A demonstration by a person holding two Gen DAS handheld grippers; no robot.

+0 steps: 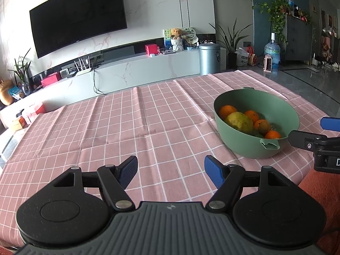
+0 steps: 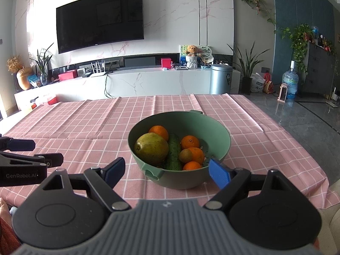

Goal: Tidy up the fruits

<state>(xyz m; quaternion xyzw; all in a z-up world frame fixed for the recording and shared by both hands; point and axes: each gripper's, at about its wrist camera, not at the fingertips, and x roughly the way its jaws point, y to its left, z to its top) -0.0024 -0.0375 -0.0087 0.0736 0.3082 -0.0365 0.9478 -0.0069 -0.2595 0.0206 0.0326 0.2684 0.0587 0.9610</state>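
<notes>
A green bowl (image 2: pixel 221 127) is sitting on the pink checked tablecloth (image 2: pixel 85 125) toward the table's right side, holding a large yellow-green pear (image 2: pixel 151 148), a cucumber (image 2: pixel 174 152), a kiwi (image 2: pixel 185 155) and several oranges (image 2: pixel 190 142). The right gripper (image 2: pixel 167 171) is hovering just in front of the bowl's near rim — jaws spread wide, nothing between them. The left gripper (image 1: pixel 171 171) is hanging over bare cloth to the bowl's left, its jaws likewise apart and gripping nothing.
</notes>
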